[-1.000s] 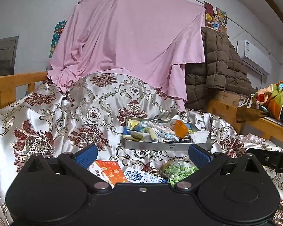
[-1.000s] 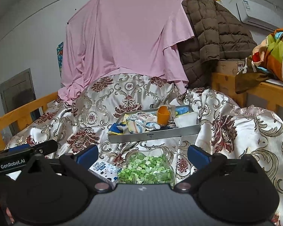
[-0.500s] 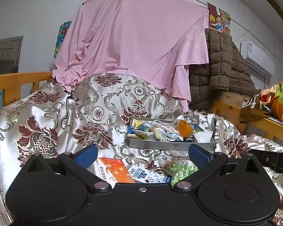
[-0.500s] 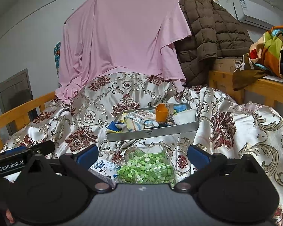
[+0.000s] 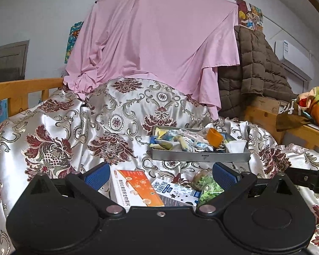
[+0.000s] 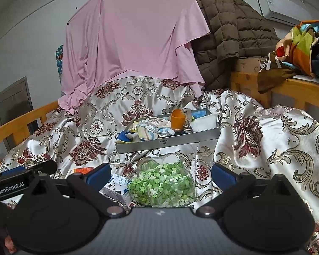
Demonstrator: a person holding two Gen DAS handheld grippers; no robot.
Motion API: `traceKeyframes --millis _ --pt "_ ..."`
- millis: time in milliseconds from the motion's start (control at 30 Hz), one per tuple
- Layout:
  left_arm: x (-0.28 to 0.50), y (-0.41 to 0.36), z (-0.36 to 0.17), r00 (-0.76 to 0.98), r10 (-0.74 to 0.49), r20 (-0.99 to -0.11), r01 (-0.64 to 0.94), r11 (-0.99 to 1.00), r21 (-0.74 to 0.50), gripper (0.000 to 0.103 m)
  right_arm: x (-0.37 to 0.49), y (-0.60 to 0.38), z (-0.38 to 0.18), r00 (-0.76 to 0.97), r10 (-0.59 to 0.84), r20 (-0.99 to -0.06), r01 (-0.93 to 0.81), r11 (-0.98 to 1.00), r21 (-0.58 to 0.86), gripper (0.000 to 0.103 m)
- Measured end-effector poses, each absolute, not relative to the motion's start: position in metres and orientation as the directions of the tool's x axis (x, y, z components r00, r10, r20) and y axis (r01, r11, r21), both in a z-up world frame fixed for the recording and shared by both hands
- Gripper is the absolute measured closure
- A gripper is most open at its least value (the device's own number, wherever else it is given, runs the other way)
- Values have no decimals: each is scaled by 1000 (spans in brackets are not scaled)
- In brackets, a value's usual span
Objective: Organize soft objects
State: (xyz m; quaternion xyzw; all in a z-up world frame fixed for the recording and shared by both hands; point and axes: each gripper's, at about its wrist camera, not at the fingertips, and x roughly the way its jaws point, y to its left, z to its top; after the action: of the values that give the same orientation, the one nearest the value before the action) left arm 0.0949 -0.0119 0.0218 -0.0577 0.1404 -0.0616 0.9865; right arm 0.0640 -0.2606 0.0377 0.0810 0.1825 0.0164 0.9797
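Note:
A grey metal tray [image 5: 199,156] [image 6: 165,143] rests on the satin bedspread, holding crumpled socks and cloths [image 5: 189,141] [image 6: 151,130], an orange cup [image 5: 215,137] [image 6: 177,119] and a white folded cloth [image 6: 203,122]. Nearer me lie an orange-and-white box [image 5: 136,188], a blue-and-white carton [image 5: 176,192] [image 6: 115,183] and a clear bag of green bits [image 6: 162,183] [image 5: 206,186]. My left gripper [image 5: 159,175] is open above the boxes. My right gripper [image 6: 160,174] is open, its fingers either side of the green bag without touching it.
The floral satin bedspread [image 5: 74,131] bulges up behind the tray. A pink sheet [image 5: 155,42] hangs at the back beside a brown quilted jacket [image 6: 233,36]. Wooden bed rails [image 5: 17,89] [image 6: 286,87] stand left and right. Colourful bedding [image 6: 301,44] is piled on the right.
Both grippers have drifted slightly; in the left view the scene shifted right and the boxes show more, in the right view the tray moved a little left. Both stayed open.

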Motion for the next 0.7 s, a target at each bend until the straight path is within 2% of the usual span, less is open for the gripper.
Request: traceKeyframes --millis 700 --pt "96 -10 11 952 -117 -283 87 990 -114 1 63 -259 30 938 37 -344 7 992 127 0"
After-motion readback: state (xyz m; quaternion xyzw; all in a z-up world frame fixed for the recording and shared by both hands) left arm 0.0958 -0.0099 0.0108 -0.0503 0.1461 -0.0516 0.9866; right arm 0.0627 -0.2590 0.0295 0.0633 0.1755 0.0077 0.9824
